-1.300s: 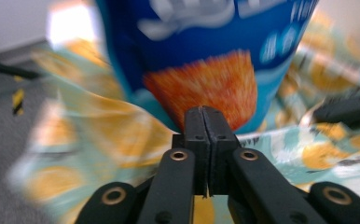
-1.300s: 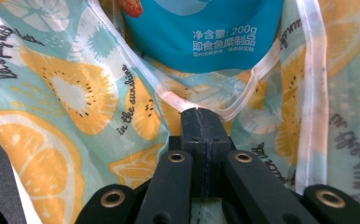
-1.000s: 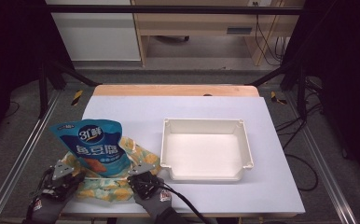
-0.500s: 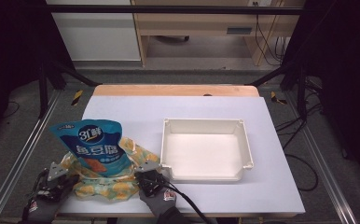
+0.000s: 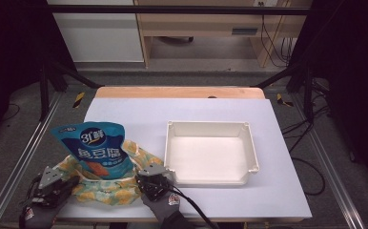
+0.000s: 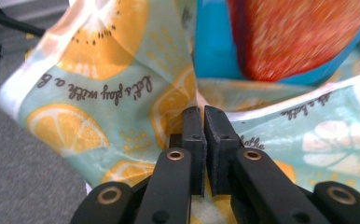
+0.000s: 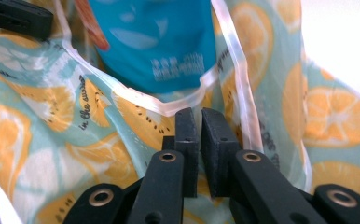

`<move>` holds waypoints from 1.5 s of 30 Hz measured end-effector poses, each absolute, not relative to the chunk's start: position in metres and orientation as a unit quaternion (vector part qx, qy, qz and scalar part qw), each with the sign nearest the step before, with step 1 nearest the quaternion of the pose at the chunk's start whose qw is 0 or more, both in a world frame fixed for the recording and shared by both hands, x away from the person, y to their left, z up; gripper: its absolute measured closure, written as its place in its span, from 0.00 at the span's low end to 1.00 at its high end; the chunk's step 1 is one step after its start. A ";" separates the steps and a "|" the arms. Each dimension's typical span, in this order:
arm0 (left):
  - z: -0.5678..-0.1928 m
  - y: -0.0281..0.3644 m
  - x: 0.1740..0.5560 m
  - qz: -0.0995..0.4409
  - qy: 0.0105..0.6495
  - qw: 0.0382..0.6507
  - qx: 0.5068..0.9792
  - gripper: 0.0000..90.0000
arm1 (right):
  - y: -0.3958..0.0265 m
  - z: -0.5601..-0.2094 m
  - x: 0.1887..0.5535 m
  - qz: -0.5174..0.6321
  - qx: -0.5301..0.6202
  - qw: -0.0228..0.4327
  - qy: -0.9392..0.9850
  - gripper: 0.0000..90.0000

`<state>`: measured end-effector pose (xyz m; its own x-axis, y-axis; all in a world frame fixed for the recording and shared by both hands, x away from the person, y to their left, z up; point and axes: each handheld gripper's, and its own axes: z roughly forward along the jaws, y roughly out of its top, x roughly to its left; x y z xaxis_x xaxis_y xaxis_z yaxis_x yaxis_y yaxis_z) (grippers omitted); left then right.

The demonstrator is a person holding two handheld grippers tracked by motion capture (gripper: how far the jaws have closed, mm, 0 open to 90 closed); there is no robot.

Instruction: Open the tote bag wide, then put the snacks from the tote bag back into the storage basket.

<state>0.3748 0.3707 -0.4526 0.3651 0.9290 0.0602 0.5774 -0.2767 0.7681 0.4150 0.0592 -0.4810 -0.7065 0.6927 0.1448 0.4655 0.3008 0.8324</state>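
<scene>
Bag: thin printed bag, pale green with orange citrus slices and script lettering; lies at the near left corner of the table, just left of the tray. Its mouth gapes around the pouch. Near edge partly hidden behind both grippers in the high view.
Pouch: blue snack pouch with white characters and an orange picture; lower part sits inside the bag, upper part stands clear of it. In both gripper views its print is cut off at the top edge and blurred.
Left gripper: jaws pressed together on the bag's pale hem; a sliver of gap shows between the pads, fabric within it hard to make out. Seen in the high view at the bag's left end.
Right gripper: jaws closed to a narrow slit just below the bag's hem; fabric lies in front and behind, actual pinch cannot be confirmed. Sits at the bag's right end, close to the tray's near left corner.
Hands: gloved, cut off at the bottom edge.
Tray: white, shallow, rectangular; centre right of the table.
Table: white top, wooden strip along the far edge.
</scene>
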 end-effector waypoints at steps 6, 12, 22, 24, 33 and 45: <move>-0.435 0.369 0.366 0.281 0.489 0.375 0.736 0.91 | 0.058 -0.466 0.411 0.502 0.339 0.123 0.786 0.86; -0.421 0.362 0.360 0.293 0.478 0.406 0.722 0.81 | 0.054 -0.453 0.411 0.527 0.331 0.123 0.773 0.77; -0.403 0.363 0.356 0.300 0.474 0.433 0.706 0.62 | 0.044 -0.427 0.411 0.548 0.313 0.134 0.764 0.64; -0.399 0.364 0.356 0.300 0.476 0.437 0.702 0.59 | 0.041 -0.420 0.412 0.552 0.311 0.140 0.761 0.61; -0.377 0.368 0.358 0.318 0.473 0.449 0.688 0.49 | 0.029 -0.395 0.415 0.566 0.303 0.162 0.749 0.55; -0.351 0.366 0.364 0.342 0.464 0.462 0.674 0.39 | 0.021 -0.373 0.420 0.574 0.297 0.182 0.741 0.52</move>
<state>0.3636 0.3663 -0.3515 0.3353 0.9415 0.0334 0.3093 -0.1435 0.9401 0.4204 0.0205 -0.3733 -0.7578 0.6485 0.0715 0.2314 0.1647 0.9588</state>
